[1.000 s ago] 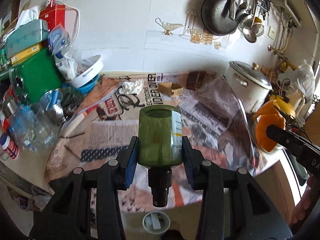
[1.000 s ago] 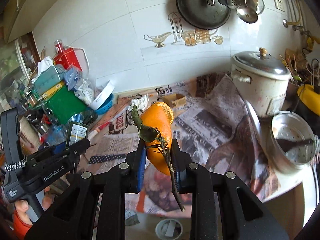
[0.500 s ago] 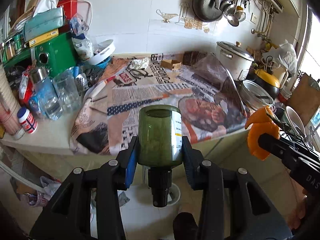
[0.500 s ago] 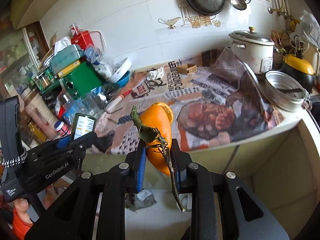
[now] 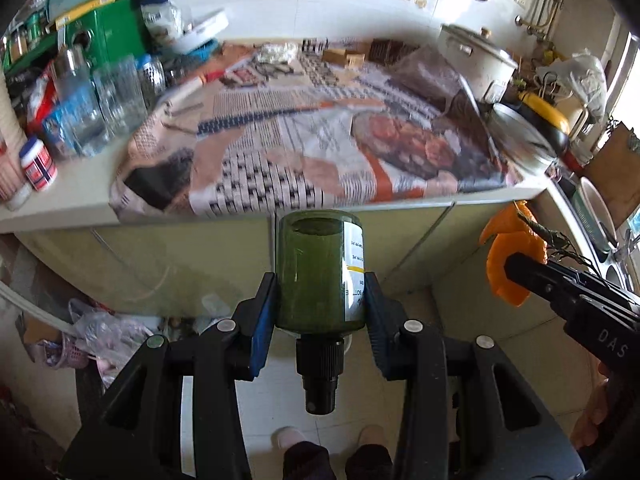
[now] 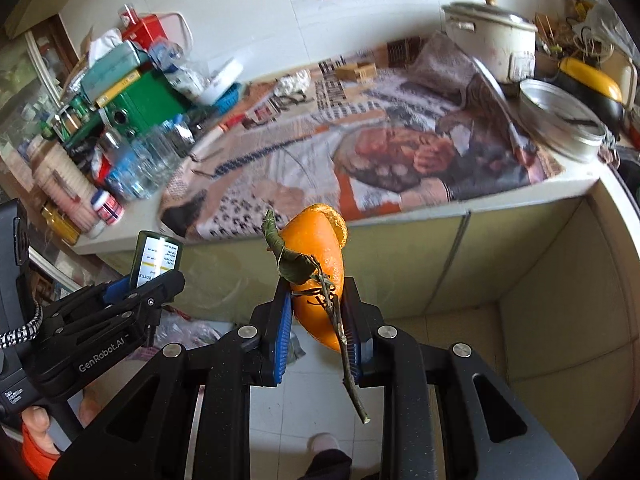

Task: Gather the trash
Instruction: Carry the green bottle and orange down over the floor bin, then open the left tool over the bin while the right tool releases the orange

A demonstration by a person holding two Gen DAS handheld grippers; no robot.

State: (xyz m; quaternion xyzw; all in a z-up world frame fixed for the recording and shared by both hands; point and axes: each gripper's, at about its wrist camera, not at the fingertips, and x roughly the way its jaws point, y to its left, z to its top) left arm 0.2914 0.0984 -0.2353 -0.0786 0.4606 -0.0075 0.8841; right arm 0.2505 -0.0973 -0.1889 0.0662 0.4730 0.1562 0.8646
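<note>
Trash is in both grips: a green bottle (image 5: pixel 320 268) in the left hand-held gripper (image 5: pixel 320 304) and an orange peel (image 6: pixel 320 272) with a dry stem and leaf in the right hand-held gripper (image 6: pixel 318 312). Both tools tilt steeply downward, out in front of the worktop (image 5: pixel 80 200) edge and above the pale tiled floor (image 5: pixel 280 392), side by side; in the left view the right one enters from the right border with fingers (image 5: pixel 592 420) of the person's hand under it, and in the right view the left one comes in from the lower left with a hand (image 6: pixel 36 436) in an orange sleeve below. Feet in light slippers (image 5: pixel 288 438) show at the bottom of the left view. Behind, newspaper (image 6: pixel 360 152) covers the worktop; on it lie a crumpled white wad (image 6: pixel 296 80) and a small cardboard box (image 6: pixel 356 71) near the wall. Clear glasses (image 5: pixel 116 100) and a green box (image 6: pixel 136 96) crowd the left end, a white cooker pot (image 6: pixel 496 40) and a metal pan (image 6: pixel 560 120) the right. Cream cabinet doors (image 6: pixel 400 264) stand under the edge, and a crumpled plastic bag (image 5: pixel 108 332) lies on the floor at their foot. Nothing stands between the tools and the floor. The left jaws are partly spread and pinch the bottle by its sides, black cap pointing toward the camera. The right jaws stand narrower, pressing the peel and its stem between the blue pads.
</note>
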